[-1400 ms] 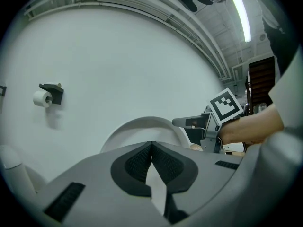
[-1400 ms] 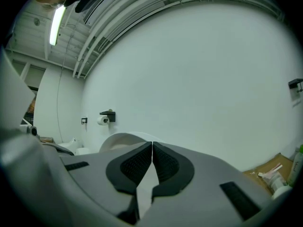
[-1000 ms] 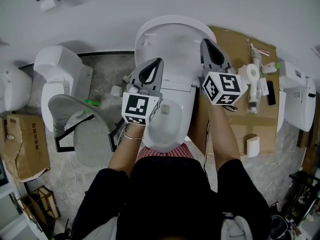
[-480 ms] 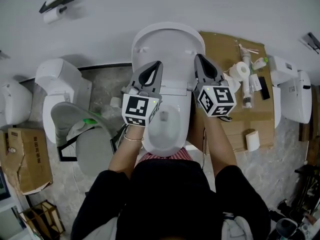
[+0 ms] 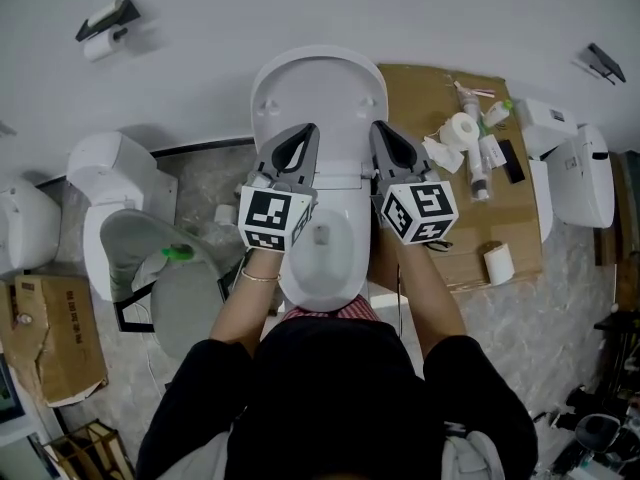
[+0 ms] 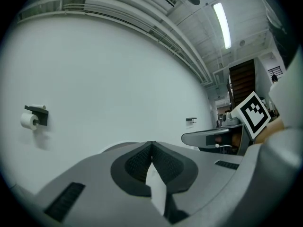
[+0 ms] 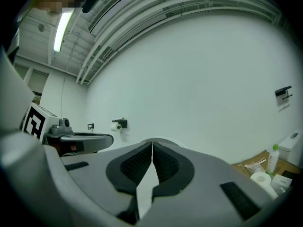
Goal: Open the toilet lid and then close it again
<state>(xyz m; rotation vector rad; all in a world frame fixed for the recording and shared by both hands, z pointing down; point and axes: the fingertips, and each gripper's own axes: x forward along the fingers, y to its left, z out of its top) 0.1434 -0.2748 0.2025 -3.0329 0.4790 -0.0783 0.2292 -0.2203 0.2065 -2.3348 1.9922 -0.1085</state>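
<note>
One toilet lid [image 5: 318, 86] is up. It stands at the back of the bowl [image 5: 320, 268] and leans toward the white wall [image 5: 400, 13]. Its underside faces the person, its rounded end is uppermost, and its long axis runs up from the hinge.

There are two grippers, one on each side of the hinge line. The left gripper [image 5: 303, 136] is at the lid's lower left edge and the right gripper [image 5: 383, 136] at its lower right edge. Both point toward the wall. Each has its jaws together at the tips with nothing between them. I cannot tell whether either touches the lid.

A cardboard sheet [image 5: 420, 93] lies on the floor to the right of the bowl. It carries two paper rolls, one [image 5: 461, 128] near its far edge and one [image 5: 497, 263] at its near right corner, among small bottles. A third roll [image 5: 101, 45] hangs on the wall at upper left.
</note>
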